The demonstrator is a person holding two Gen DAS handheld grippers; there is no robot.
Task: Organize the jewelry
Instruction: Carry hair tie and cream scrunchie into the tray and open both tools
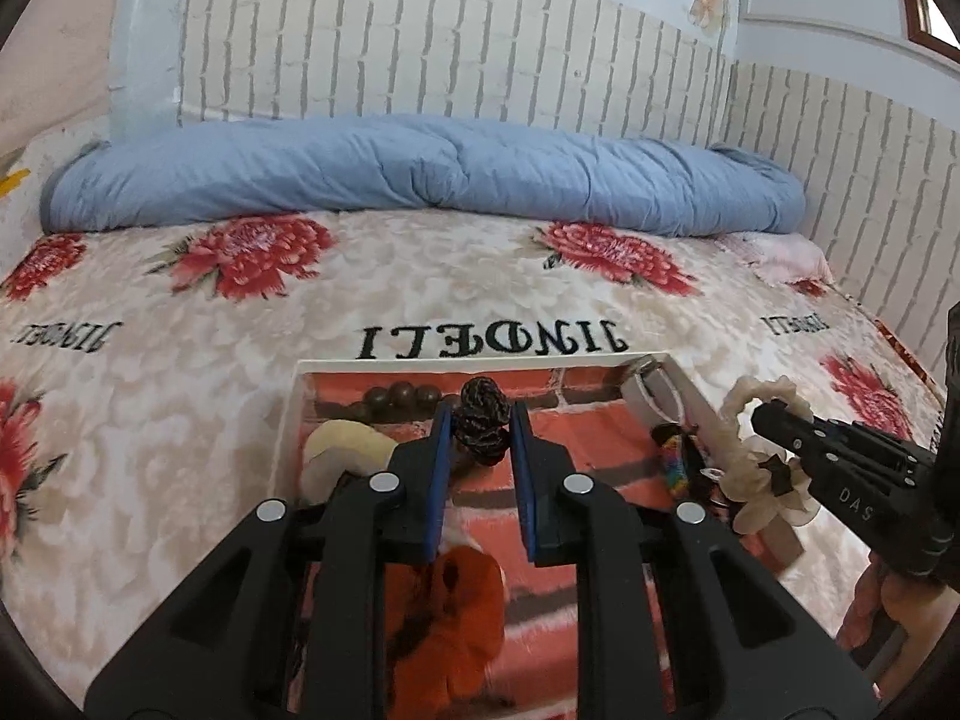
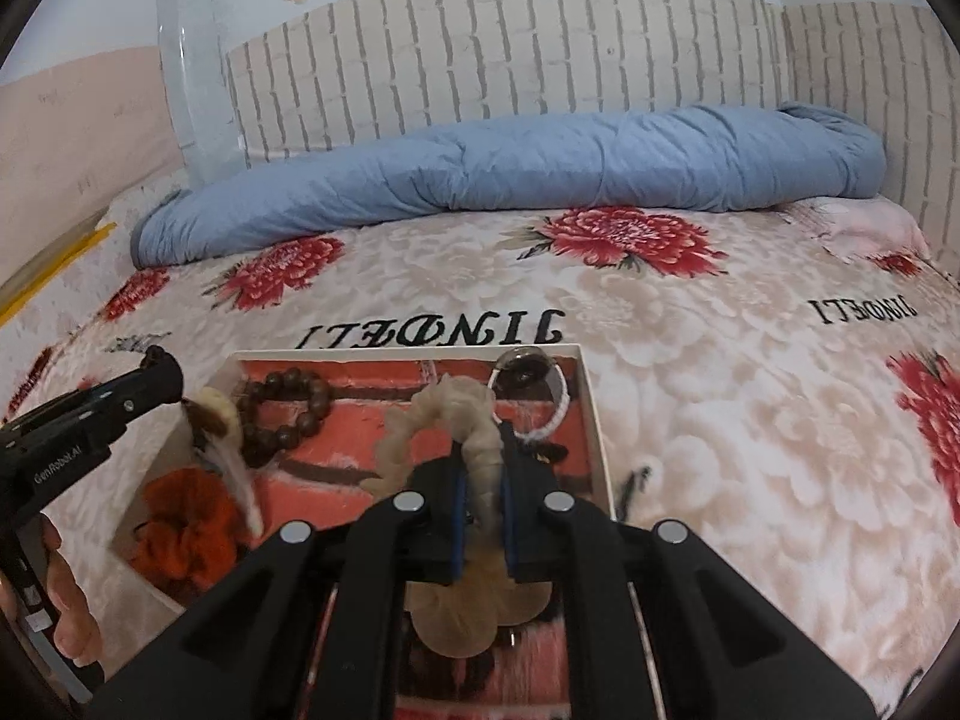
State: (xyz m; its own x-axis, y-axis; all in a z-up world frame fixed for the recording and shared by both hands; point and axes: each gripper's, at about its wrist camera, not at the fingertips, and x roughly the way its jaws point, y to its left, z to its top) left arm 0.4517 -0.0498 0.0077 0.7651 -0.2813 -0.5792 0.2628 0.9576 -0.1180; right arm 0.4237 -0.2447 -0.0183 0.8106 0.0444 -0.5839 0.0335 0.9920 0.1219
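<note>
A white-rimmed box [image 1: 480, 363] with a red brick-pattern floor lies on the bed; it also shows in the right wrist view [image 2: 591, 414]. My left gripper [image 1: 478, 423] is shut on a dark braided hair tie [image 1: 480, 420] above the box. My right gripper [image 2: 480, 474] is shut on a cream scrunchie [image 2: 447, 420], seen from the left wrist view [image 1: 750, 450] at the box's right wall. Inside lie a brown bead bracelet [image 2: 282, 414], an orange scrunchie [image 2: 186, 534], a cream and brown hair piece [image 2: 222, 420] and a silver ring item [image 2: 528, 366].
The box sits on a floral blanket [image 2: 720, 420] with black lettering. A rolled blue quilt [image 1: 420, 168] lies along the brick-pattern headboard. A colourful item [image 1: 675, 456] lies at the box's right side.
</note>
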